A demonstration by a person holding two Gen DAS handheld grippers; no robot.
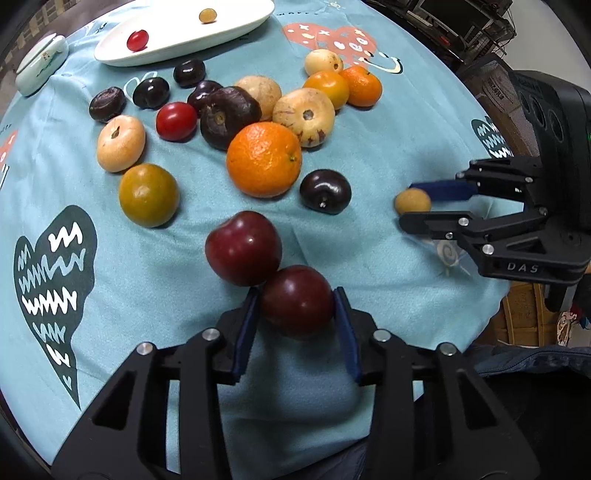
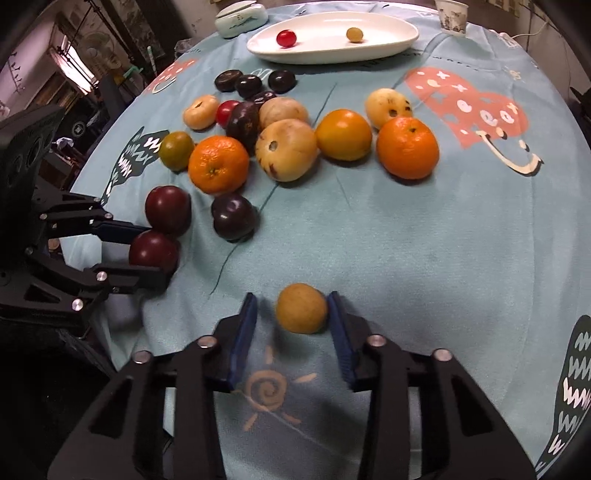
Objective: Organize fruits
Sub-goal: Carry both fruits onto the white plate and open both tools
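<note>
White plate [image 2: 388, 40] holds only two small fruits; most still lie on the cloth [image 2: 406, 240]; left gripper [image 1: 297, 304] grips a red plum [image 1: 297, 299], right gripper [image 2: 291, 314] not yet tight round a tan fruit [image 2: 301, 308].

Two claw-mounted fisheyes, steeply downward, close, sharing fruit-strewn tablecloth [image 1: 369, 240]

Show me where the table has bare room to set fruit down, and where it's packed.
Free: the white oval plate holds only a red cherry tomato and a yellowish grape, with bare gaps between. The cloth is open between the mandarin and the right gripper. Crowded: the fruit cluster around the large orange, up to the dark plums near the plate.
</note>
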